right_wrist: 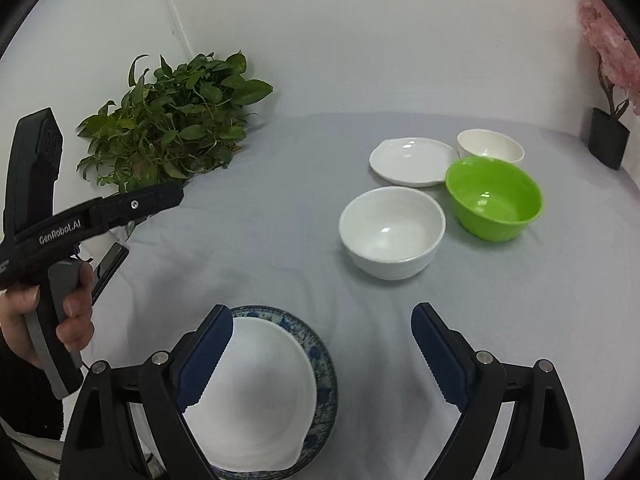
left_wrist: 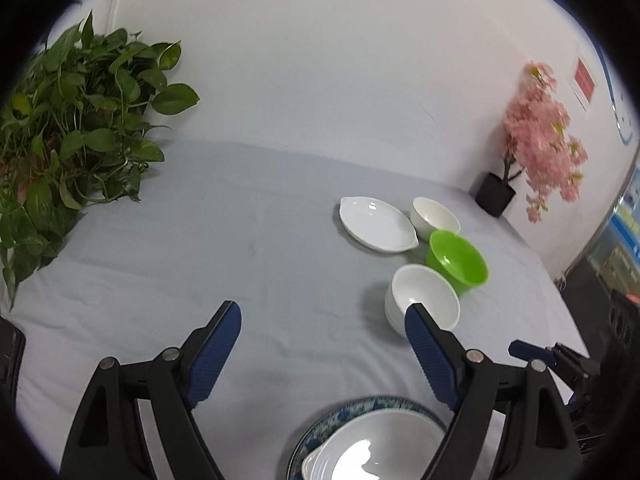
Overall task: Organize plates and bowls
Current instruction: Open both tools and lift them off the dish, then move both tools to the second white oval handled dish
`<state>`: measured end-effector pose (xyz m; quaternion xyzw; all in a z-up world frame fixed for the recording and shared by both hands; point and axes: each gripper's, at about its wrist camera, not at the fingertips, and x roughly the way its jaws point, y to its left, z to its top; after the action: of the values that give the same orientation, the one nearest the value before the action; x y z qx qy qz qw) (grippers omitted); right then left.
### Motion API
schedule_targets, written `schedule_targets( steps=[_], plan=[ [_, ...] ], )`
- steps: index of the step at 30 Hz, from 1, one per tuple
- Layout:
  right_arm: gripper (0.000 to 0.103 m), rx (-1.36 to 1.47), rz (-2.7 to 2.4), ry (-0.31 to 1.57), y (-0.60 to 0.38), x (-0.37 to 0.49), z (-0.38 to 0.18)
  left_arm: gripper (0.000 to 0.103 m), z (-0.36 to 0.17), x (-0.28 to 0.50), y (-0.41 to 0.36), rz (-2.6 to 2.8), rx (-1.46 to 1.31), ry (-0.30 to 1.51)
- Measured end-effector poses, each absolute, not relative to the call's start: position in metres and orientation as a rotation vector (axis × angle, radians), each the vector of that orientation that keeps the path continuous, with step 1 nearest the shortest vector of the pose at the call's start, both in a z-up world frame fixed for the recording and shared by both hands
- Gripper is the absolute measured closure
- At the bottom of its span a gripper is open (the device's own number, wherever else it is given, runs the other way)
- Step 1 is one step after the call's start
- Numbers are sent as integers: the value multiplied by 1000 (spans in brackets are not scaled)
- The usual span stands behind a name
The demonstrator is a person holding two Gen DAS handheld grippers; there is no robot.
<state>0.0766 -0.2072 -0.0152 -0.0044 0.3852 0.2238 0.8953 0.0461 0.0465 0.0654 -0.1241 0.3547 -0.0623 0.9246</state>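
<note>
**Both grippers open over the grey cloth, dishes ahead**

We held the left gripper (left_wrist: 322,336) with its blue-padded fingers spread wide and nothing between them. Just under it, near its right finger, a white handled dish (left_wrist: 372,448) sat nested on a blue-patterned plate (left_wrist: 320,428). Ahead and to its right stood a white bowl (left_wrist: 424,296), touching or almost touching a green bowl (left_wrist: 458,260) beyond it. Further out lay a second white handled dish (left_wrist: 376,224), with a smaller white bowl (left_wrist: 435,214) just beside it.

We kept the right gripper (right_wrist: 322,346) open too, gripping nothing. Its left finger overlapped the stacked dish (right_wrist: 256,392) and patterned plate (right_wrist: 320,360) in our view. The white bowl (right_wrist: 392,232) sat ahead, between its fingers.

A leafy pothos (right_wrist: 172,120) stood far left of us and a pink blossom tree in a black pot (left_wrist: 540,140) far right, both against the wall.
</note>
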Motion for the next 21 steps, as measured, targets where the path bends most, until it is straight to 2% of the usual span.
schedule_targets(
  steps=[11,17,21],
  plan=[
    [12,111,395,712,-269,159,37,19,63,147,48,-270,-307,845],
    [12,5,398,686,-278,240,76,19,35,217,35,-338,-378,958],
    [12,-64,432,762,-269,316,87,20,14,258,22,-380,-426,1031]
  ],
)
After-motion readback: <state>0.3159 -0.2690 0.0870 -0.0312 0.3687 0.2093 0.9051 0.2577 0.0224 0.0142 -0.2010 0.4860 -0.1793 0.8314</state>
